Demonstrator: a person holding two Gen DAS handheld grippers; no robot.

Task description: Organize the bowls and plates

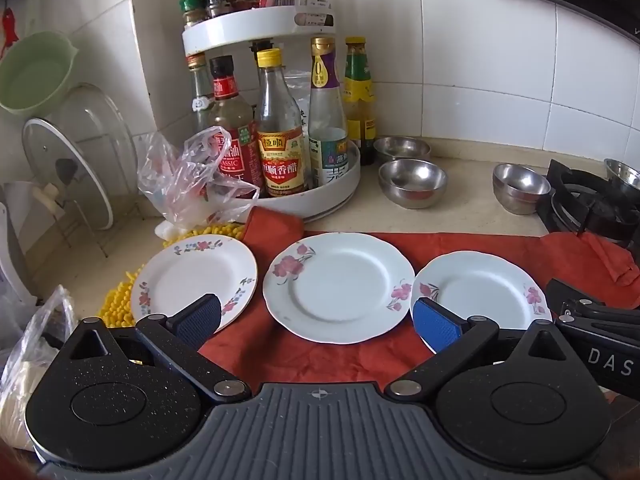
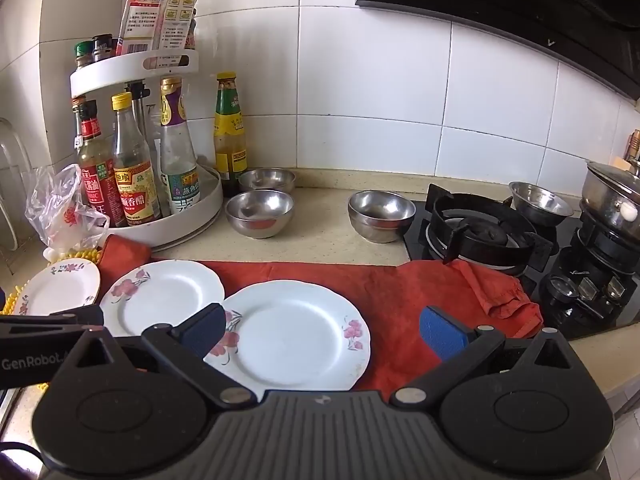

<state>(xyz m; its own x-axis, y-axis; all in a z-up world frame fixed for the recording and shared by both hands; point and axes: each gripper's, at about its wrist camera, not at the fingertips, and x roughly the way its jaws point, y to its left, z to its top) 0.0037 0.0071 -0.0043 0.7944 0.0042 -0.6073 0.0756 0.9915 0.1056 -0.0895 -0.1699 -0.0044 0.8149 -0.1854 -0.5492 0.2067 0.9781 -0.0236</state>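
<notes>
Both grippers, left and right, tilt downward over the plates, fingers wide apart and empty. Three plates lie in a row on the red cloth; steel bowls stand behind, with bare table between.

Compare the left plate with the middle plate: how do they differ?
The left plate has a gold rim and small mixed flowers; the middle plate has a plain rim and large pink flowers. The left plate rests partly on a yellow mat, the middle plate on the red cloth. Both are white and empty.
</notes>
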